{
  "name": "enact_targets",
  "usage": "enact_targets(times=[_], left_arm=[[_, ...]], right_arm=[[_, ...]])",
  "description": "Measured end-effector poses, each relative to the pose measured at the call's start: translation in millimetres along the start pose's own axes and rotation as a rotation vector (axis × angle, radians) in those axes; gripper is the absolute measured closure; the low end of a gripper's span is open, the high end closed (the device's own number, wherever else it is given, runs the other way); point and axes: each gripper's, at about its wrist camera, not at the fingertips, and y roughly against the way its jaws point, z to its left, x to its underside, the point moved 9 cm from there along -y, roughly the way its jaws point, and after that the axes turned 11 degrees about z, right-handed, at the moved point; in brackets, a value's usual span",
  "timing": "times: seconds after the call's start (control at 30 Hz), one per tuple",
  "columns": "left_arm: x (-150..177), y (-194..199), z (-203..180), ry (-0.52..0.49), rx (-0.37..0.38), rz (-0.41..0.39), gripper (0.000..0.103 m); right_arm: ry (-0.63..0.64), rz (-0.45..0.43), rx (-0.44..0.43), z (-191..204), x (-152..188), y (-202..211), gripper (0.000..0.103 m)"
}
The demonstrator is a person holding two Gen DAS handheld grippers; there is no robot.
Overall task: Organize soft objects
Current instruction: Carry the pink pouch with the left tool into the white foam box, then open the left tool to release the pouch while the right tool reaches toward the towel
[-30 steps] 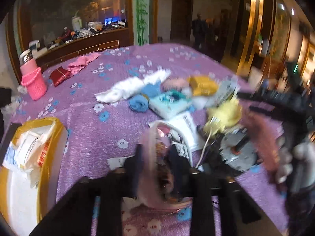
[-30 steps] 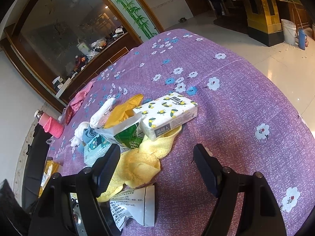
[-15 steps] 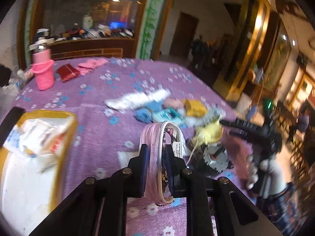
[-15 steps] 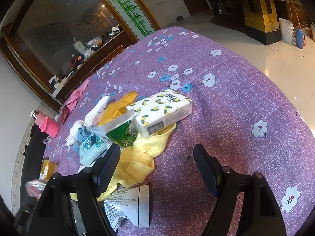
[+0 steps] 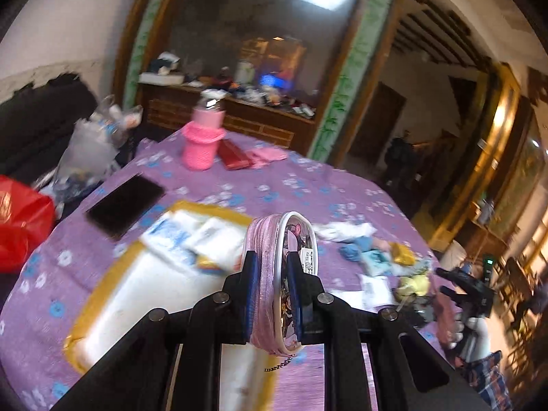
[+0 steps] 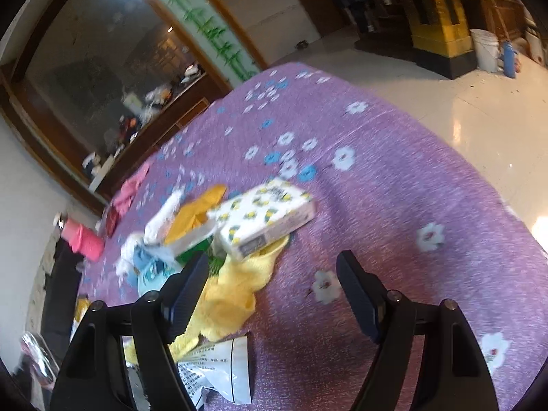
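My left gripper (image 5: 270,260) is shut on a small pink zip pouch (image 5: 279,274) with a cartoon print, held on edge above the white foam box (image 5: 144,291) with yellow tape. The box holds several white packets. My right gripper (image 6: 274,263) hangs open over the purple flowered tablecloth (image 6: 394,178), nothing between its fingers. Just left of it lie a yellow cloth (image 6: 236,294), a tissue pack (image 6: 267,219), an orange cloth (image 6: 195,212) and blue and white cloths (image 6: 140,257). The same pile (image 5: 376,257) shows at the right in the left wrist view, with my right gripper (image 5: 465,287) beside it.
A black phone (image 5: 125,205), a pink bottle in a knitted sleeve (image 5: 202,144), a red wallet (image 5: 233,156) and a pink cloth (image 5: 267,154) lie at the table's far side. A red bag (image 5: 20,219) sits off the left edge. Printed paper (image 6: 219,373) lies under my right gripper.
My left gripper carried the pink pouch leftward and up, from the pile to above the foam box, rolling the pouch upright. The right gripper stayed in place, open.
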Motion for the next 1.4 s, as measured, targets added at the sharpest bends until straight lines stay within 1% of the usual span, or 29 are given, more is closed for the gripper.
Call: enact_targets(times=[0.1, 0.2, 0.3, 0.43, 0.5, 0.57, 0.6, 0.63, 0.67, 0.77, 0.83, 0.9, 0.97, 1.03, 1.1, 1.17, 1.2, 1.23, 1.27, 1.33, 1.37, 1.4], left_arm=[[7.2, -11.7, 27.1, 0.024, -0.029, 0.029, 0.086], [7.6, -27.3, 52.2, 0.047, -0.058, 0.054, 0.086], [3.7, -36.0, 71.7, 0.055, -0.094, 0.063, 0.086], [5.3, -52.4, 85.0, 0.054, -0.14, 0.11, 0.086], [8.8, -60.0, 88.5, 0.063, -0.153, 0.138, 0.084], [11.9, -62.6, 92.3, 0.077, -0.161, 0.157, 0.077], [13.3, -62.5, 93.8, 0.089, -0.153, 0.164, 0.074], [14.2, -60.7, 94.3, 0.102, -0.138, 0.167, 0.063], [14.3, -57.5, 94.2, 0.107, -0.129, 0.162, 0.055], [11.2, -38.4, 92.8, 0.095, -0.119, 0.102, 0.047], [9.5, -26.8, 95.5, 0.107, -0.115, 0.071, 0.044], [9.0, -15.8, 100.4, 0.127, -0.096, 0.051, 0.043], [9.8, -5.9, 106.5, 0.142, -0.078, 0.038, 0.042], [11.7, 3.7, 115.0, 0.142, -0.078, 0.025, 0.04], [13.9, 7.5, 122.5, 0.145, -0.087, 0.022, 0.039], [17.5, 7.8, 129.1, 0.153, -0.075, 0.029, 0.039], [19.2, 7.7, 132.0, 0.157, -0.067, 0.031, 0.039], [20.8, 7.5, 134.3, 0.159, -0.061, 0.032, 0.039], [22.2, 7.0, 135.7, 0.159, -0.057, 0.033, 0.039], [25.3, 4.6, 139.3, 0.165, -0.047, 0.04, 0.039], [26.7, 2.8, 141.4, 0.171, -0.044, 0.046, 0.039], [28.3, 0.6, 143.4, 0.178, -0.042, 0.054, 0.039]], right_arm=[[-0.014, 0.036, -0.012, 0.0, -0.4, 9.1, 0.027], [0.012, 0.082, -0.008, 9.9, -1.1, 18.7, 0.027], [0.056, 0.099, 0.024, 27.2, -2.9, 24.1, 0.027], [0.102, 0.129, -0.003, 64.8, -0.2, 22.7, 0.027], [0.149, 0.158, -0.01, 94.7, 3.7, 15.8, 0.027], [0.193, 0.205, -0.006, 127.3, 9.8, 3.0, 0.027], [0.202, 0.231, -0.012, 140.4, 12.7, -3.4, 0.027], [0.211, 0.265, -0.026, 157.2, 16.4, -12.5, 0.027], [0.223, 0.296, -0.033, 173.2, 20.0, -21.1, 0.027], [0.263, 0.37, -0.053, 220.8, 29.6, -47.1, 0.027], [0.286, 0.408, -0.054, 246.4, 36.0, -63.8, 0.027], [0.314, 0.435, -0.04, 269.0, 40.8, -81.3, 0.027], [0.332, 0.449, -0.015, 280.5, 42.7, -94.5, 0.027], [0.341, 0.454, 0.042, 281.3, 43.5, -107.7, 0.027], [0.356, 0.444, 0.143, 272.3, 41.4, -117.6, 0.027], [0.393, 0.422, 0.24, 263.1, 36.1, -122.7, 0.027], [0.417, 0.399, 0.312, 256.7, 31.0, -124.7, 0.027], [0.431, 0.376, 0.358, 252.7, 26.4, -125.8, 0.028], [0.445, 0.356, 0.399, 248.4, 22.2, -127.2, 0.031], [0.459, 0.355, 0.447, 240.2, 19.1, -132.7, 0.043], [0.455, 0.363, 0.458, 236.2, 19.1, -136.5, 0.057], [0.442, 0.384, 0.465, 230.0, 20.2, -143.0, 0.066]])
